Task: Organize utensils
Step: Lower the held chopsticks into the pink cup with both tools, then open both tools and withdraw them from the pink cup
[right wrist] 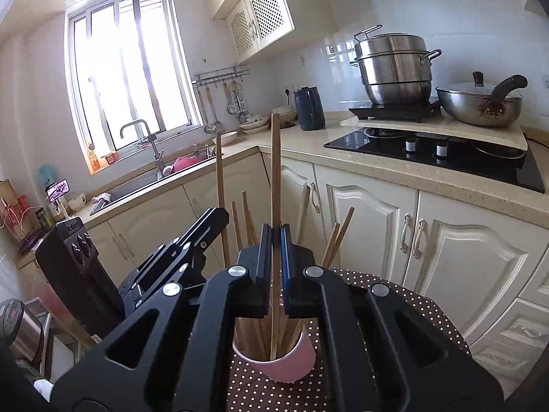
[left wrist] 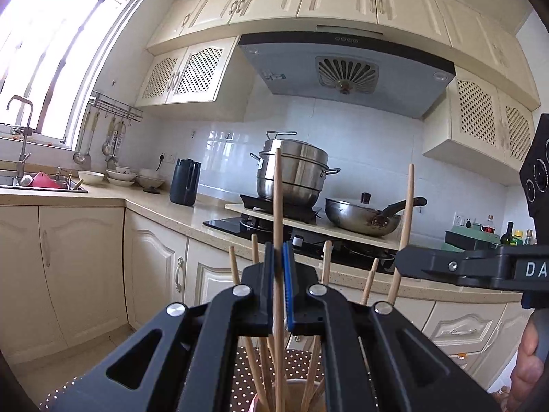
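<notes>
Above the pink cup (right wrist: 279, 360) on the dotted brown cloth (right wrist: 405, 305), both grippers stood almost vertical, each pinching one wooden chopstick along its length. The left gripper (left wrist: 278, 254) had its jaws drawn narrow on an upright chopstick (left wrist: 277, 189), the blue pad (left wrist: 287, 274) pressed to the stick's side; holding it low on the shaft likely kept the long end from swinging. The right gripper (right wrist: 275, 240) was closed in the same way on its own chopstick (right wrist: 275, 158), whose lower end ran down into the cup among the others. From the left wrist view the right gripper's finger tip lay against a second raised stick (left wrist: 407, 206), which seems to be that same one. The remaining chopsticks (right wrist: 334, 237) leaned loosely against the cup's rim, fanned outward, so gripping one stick at a time from above looked like the way to avoid dragging its neighbours. Whether the two held sticks were being set in or drawn out could not be told from this moment alone. The cup sat close to the cloth's near side, well apart from the hob (right wrist: 429, 151) and the wok (right wrist: 480, 106) on the counter behind
</notes>
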The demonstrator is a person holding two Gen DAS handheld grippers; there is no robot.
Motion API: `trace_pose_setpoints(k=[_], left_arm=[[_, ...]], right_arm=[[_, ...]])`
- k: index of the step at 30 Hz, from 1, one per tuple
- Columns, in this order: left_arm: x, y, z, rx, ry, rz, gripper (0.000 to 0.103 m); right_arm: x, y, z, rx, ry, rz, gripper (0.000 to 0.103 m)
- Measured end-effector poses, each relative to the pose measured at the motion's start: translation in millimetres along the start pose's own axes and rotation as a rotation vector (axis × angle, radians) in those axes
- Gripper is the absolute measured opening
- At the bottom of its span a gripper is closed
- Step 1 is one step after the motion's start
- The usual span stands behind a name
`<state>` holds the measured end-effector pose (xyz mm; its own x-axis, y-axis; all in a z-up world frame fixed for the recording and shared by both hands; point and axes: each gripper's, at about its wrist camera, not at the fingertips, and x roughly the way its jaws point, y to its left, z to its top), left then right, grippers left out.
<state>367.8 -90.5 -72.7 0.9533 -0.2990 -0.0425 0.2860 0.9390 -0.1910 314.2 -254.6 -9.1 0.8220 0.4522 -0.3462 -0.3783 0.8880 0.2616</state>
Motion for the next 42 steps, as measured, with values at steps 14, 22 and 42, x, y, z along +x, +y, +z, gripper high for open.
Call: trace_pose_setpoints(k=[14,22,42], left_arm=[[-21.1,7.5,-28.6,0.049,0.128,-0.012,0.006],[-32.6,12.1,-24.4,0.035,0.163,-0.028,0.03],[-56.6,30.2,-9.1,-0.028,0.201,-0.05,0.071]], right_arm=[[7.0,9.6,-26.2,-0.015,0.026,-0.062,0.005],[13.7,12.7,-39.2,-0.007,0.044,-0.074,0.006],[19.2,17.7,-51.4,0.011,0.053,-0.076,0.007]])
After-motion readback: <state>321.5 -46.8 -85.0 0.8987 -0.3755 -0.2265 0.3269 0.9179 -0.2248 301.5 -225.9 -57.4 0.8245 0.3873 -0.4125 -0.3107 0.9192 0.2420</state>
